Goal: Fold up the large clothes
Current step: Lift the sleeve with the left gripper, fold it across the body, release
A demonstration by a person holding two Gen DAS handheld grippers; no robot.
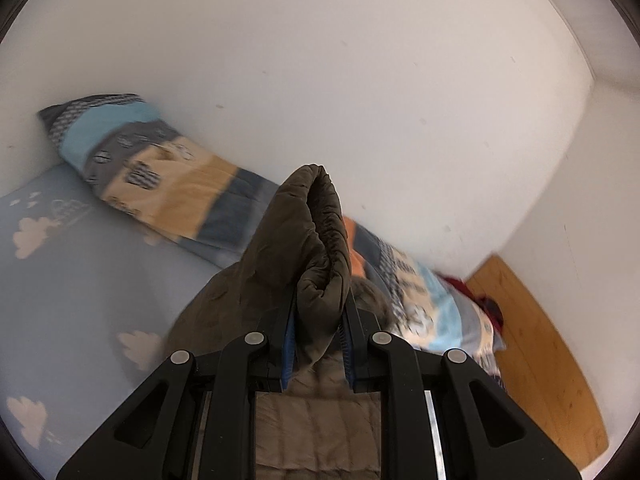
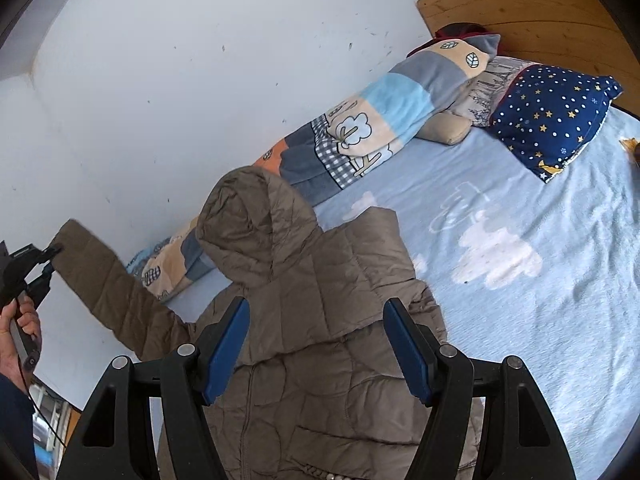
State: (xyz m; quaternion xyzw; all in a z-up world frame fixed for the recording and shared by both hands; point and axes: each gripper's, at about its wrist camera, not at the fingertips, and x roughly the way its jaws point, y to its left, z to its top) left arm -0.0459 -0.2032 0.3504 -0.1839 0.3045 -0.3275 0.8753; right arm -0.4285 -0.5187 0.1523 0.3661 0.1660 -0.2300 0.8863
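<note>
A brown quilted hooded jacket lies on the light blue bed sheet, hood toward the wall. My left gripper is shut on the jacket's sleeve cuff and holds the sleeve raised off the bed; it also shows at the far left of the right wrist view, gripping the sleeve end. My right gripper is open and empty, hovering above the jacket's chest with one pad on each side of the zipper line.
A rolled patchwork blanket lies along the white wall. A navy star pillow and a beige pillow rest near the wooden headboard. The sheet has white cloud prints.
</note>
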